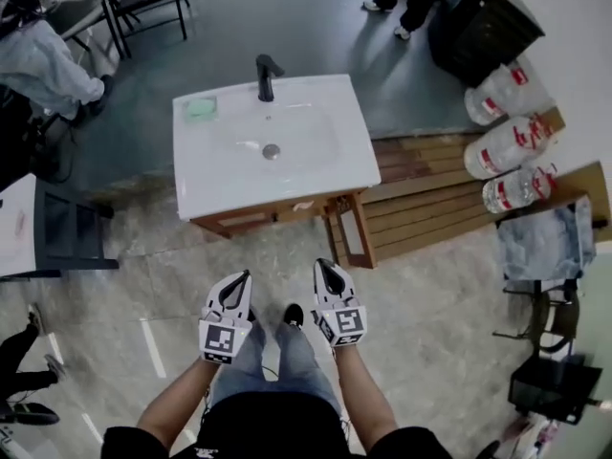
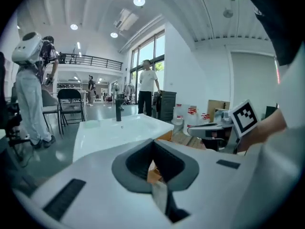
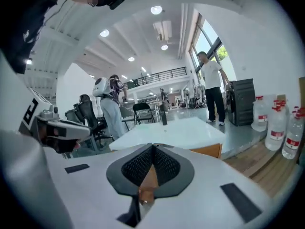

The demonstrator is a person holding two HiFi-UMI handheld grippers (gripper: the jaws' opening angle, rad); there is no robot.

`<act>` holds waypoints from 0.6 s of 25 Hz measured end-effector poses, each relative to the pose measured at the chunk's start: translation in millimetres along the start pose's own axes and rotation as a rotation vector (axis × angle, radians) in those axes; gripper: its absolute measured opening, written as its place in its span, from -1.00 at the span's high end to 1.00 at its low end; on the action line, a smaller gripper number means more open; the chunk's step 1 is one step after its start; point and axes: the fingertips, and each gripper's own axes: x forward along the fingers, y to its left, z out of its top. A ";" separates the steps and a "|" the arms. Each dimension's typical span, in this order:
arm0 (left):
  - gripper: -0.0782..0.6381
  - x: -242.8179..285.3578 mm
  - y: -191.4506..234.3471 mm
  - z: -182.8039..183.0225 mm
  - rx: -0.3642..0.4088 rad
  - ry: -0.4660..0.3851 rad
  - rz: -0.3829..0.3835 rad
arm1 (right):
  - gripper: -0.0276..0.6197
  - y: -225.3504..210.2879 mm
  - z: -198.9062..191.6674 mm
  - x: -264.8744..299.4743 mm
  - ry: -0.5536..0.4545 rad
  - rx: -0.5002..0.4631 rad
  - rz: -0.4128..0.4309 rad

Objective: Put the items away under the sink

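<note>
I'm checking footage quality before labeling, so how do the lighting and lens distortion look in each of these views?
Head view: even indoor light, a soft sheen on the white sink top, little shadow. Left gripper view: strong fisheye with black corners, windows washed out, the left gripper itself close up and soft. Right gripper view: same fisheye bend, ceiling lights glaring.

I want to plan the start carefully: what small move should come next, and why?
Probably step toward the sink and open the tongs. The left tongs and right tongs are both shut and empty, short of the sink; a green item lies on its counter, and the cabinet door stands open.
</note>
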 end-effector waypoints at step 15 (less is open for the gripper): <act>0.76 -184.8 -9.1 193.8 0.018 -0.317 0.115 | 0.88 72.8 231.7 -185.9 -0.325 -0.148 -0.104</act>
